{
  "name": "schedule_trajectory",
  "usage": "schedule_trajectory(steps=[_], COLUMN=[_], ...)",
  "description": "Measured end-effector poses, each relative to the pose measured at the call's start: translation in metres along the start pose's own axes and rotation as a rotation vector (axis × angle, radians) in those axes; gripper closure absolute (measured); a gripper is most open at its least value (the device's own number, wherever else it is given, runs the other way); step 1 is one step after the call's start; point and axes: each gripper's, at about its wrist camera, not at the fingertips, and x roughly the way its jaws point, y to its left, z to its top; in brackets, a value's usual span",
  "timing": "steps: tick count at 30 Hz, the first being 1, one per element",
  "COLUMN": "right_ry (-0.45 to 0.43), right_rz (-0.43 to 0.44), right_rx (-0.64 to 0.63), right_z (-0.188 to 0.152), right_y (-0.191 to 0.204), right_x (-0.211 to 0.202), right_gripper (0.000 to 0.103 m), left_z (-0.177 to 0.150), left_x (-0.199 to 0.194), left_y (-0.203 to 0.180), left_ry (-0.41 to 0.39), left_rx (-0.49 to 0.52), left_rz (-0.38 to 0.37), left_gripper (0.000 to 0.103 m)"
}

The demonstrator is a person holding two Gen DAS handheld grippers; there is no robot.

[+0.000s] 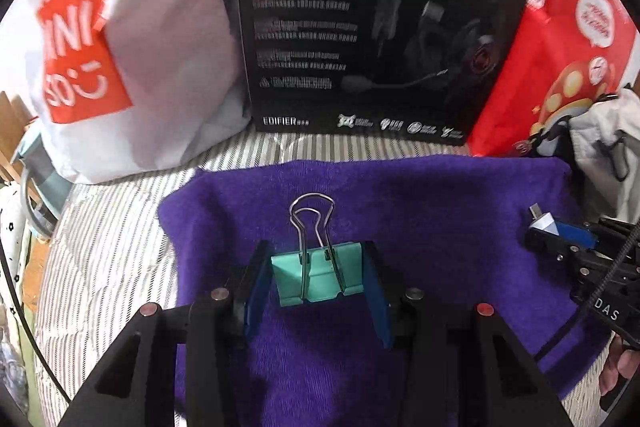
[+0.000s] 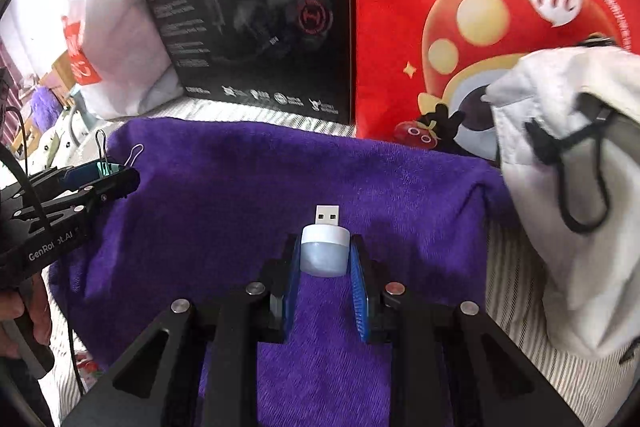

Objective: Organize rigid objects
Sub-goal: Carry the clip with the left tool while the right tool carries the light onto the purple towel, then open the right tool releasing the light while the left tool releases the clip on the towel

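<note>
Purple towel is bare under the left gripper, which is clenched on a teal binder clip above it. From the right wrist, the right gripper grasps a small white USB light over the same towel. Both things are picked up; I judge that placing them is left.

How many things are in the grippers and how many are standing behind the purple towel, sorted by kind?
Binder clip, in the left gripper: 1
USB light, in the right gripper: 1
Shopping bags, white and red: 2
Black headset box: 1
Total: 5
</note>
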Motion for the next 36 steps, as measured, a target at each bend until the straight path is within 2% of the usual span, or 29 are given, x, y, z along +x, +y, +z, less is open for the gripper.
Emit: schedule_trajectory(steps=[4,14,20,21,23,27,36], right_ry=[0.041,0.066,0.071,0.070,0.069,0.080,0.055], right_rz=[-0.014,-0.030,-0.005,-0.002,0.006,0.004,-0.022], right_rx=[-0.003,-0.057,-0.081,-0.085,-0.087,-0.081,-0.015], right_z=[0.004,0.002,0.001,0.000,-0.002,-0.009,-0.034], right_y=[-0.002,0.001,-0.001,-0.001,-0.002,-0.005,-0.011], right_x=[0.016,0.023,0.021,0.020,0.018,0.012,-0.026], right_gripper=[0.079,0.079,0.078,0.077,0.073,0.055,0.052], left_z=[0.001,-0.002,-0.007,-0.007,-0.009,-0.016,-0.036], left_x=[0.018,0.022,0.021,0.020,0.020,0.016,-0.009], left_y=[-0.002,-0.005,-0.005,-0.006,-0.006,0.002,0.006], left_ry=[0.057,0.094,0.100,0.103,0.110,0.118,0.100], left_rx=[0.008,0.020,0.022,0.025,0.022,0.008,-0.030], left_rz=[0.011,0.021,0.012,0.016,0.036,0.023,0.021], left_gripper=[0.061,0.060,0.059,0.057,0.047,0.044,0.041])
